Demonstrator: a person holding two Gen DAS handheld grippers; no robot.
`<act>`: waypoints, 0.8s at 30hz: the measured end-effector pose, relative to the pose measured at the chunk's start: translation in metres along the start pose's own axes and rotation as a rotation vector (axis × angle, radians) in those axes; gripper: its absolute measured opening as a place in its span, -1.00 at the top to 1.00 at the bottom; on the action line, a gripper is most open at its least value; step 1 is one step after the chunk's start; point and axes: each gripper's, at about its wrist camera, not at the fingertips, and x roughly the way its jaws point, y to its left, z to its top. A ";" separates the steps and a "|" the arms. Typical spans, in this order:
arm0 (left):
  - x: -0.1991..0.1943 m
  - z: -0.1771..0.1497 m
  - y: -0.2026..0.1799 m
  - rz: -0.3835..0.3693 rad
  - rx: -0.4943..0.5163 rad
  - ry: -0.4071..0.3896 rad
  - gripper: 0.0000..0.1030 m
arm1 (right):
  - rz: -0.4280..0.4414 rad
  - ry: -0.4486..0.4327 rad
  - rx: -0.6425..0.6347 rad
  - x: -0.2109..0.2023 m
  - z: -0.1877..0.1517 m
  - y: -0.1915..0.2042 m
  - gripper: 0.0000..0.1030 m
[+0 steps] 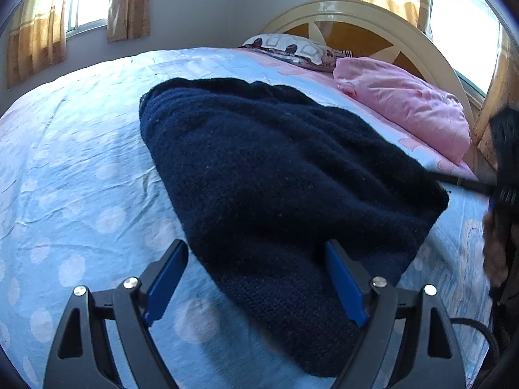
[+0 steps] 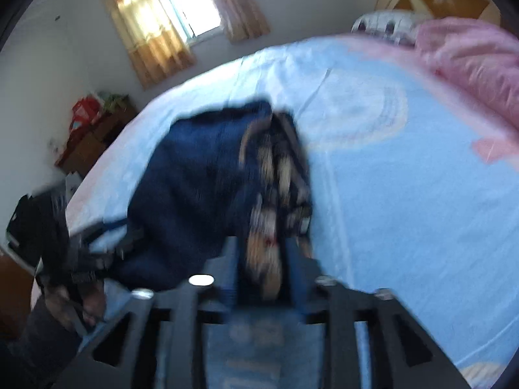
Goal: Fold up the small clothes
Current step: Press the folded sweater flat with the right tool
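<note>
Here the navy sweater (image 1: pixel 275 175) lies on a dotted blue bedsheet (image 1: pixel 81 175) (curtained windows behind), left tongs (image 1: pixel 256 278) spread, right tongs (image 2: pixel 262 259) clamping patterned fabric (image 2: pixel 275 178).

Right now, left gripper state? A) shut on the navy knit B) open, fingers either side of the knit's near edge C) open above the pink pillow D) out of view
B: the left gripper has its blue fingers spread wide, with the navy knit lying between them on the bed sheet.

the navy garment (image 1: pixel 275 175) is coarse, matt knit cloth lying on the creased, smooth cotton-like bedsheet (image 1: pixel 81 168), beyond which stand a soft pink cloth pillow (image 1: pixel 405 103) and glossy headboard (image 1: pixel 356 9).
</note>
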 end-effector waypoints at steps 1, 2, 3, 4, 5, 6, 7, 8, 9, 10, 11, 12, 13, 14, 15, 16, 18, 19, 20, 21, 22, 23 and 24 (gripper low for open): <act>0.000 -0.001 0.000 0.005 -0.004 -0.003 -0.74 | -0.011 -0.041 -0.012 -0.005 0.009 0.003 0.05; 0.001 -0.002 0.000 0.010 -0.005 -0.005 -0.76 | -0.019 -0.077 -0.037 -0.008 0.020 0.009 0.05; 0.000 -0.003 0.001 0.009 -0.006 -0.006 -0.76 | -0.019 -0.096 -0.077 -0.008 0.032 0.019 0.05; -0.001 -0.004 0.003 0.006 -0.010 -0.007 -0.76 | -0.008 -0.110 -0.119 -0.006 0.044 0.031 0.05; -0.002 -0.005 0.004 0.006 -0.013 -0.007 -0.78 | 0.012 -0.116 -0.150 -0.003 0.052 0.041 0.05; -0.002 -0.005 0.005 0.004 -0.016 -0.007 -0.79 | 0.048 -0.105 -0.178 0.004 0.060 0.052 0.05; -0.002 -0.006 0.006 0.002 -0.019 -0.007 -0.80 | 0.089 -0.070 -0.193 0.014 0.066 0.060 0.05; -0.002 -0.006 0.007 -0.002 -0.025 -0.006 -0.83 | 0.139 -0.015 -0.206 0.031 0.071 0.069 0.05; -0.002 -0.007 0.008 -0.005 -0.031 -0.006 -0.88 | 0.147 0.020 -0.218 0.047 0.074 0.076 0.05; -0.002 -0.007 0.010 -0.011 -0.042 -0.004 -0.89 | 0.116 0.060 -0.237 0.065 0.075 0.081 0.05; -0.002 -0.007 0.011 -0.016 -0.049 -0.006 -0.90 | 0.074 0.090 -0.245 0.079 0.073 0.081 0.05; -0.004 -0.007 0.013 -0.024 -0.058 -0.012 -0.90 | 0.019 0.123 -0.238 0.095 0.073 0.076 0.05; -0.006 -0.008 0.015 -0.033 -0.068 -0.024 -0.90 | -0.017 0.157 -0.219 0.107 0.071 0.067 0.09; -0.009 -0.009 0.017 -0.041 -0.079 -0.039 -0.91 | -0.046 0.182 -0.177 0.119 0.071 0.053 0.09; -0.011 -0.010 0.020 -0.045 -0.090 -0.050 -0.95 | -0.031 0.165 -0.131 0.123 0.071 0.039 0.09; -0.013 -0.010 0.022 -0.043 -0.101 -0.058 -0.96 | -0.016 0.155 -0.120 0.122 0.071 0.033 0.09; -0.014 -0.012 0.027 -0.037 -0.129 -0.064 -0.99 | -0.003 0.151 -0.111 0.119 0.071 0.028 0.09; -0.014 -0.012 0.028 -0.041 -0.137 -0.060 -0.99 | -0.012 0.153 -0.117 0.118 0.071 0.029 0.09; -0.013 -0.012 0.031 -0.045 -0.143 -0.057 -0.99 | -0.030 0.156 -0.129 0.116 0.071 0.032 0.09; -0.012 -0.012 0.032 -0.039 -0.154 -0.051 -0.99 | -0.062 0.153 -0.140 0.112 0.071 0.037 0.09; -0.011 -0.012 0.033 -0.036 -0.159 -0.050 -0.99 | -0.080 0.143 -0.150 0.109 0.072 0.045 0.06; -0.011 -0.012 0.033 -0.037 -0.162 -0.049 -0.99 | -0.087 0.121 -0.172 0.103 0.073 0.058 0.06; -0.010 -0.012 0.034 -0.039 -0.165 -0.045 -0.99 | -0.066 0.105 -0.198 0.099 0.073 0.070 0.06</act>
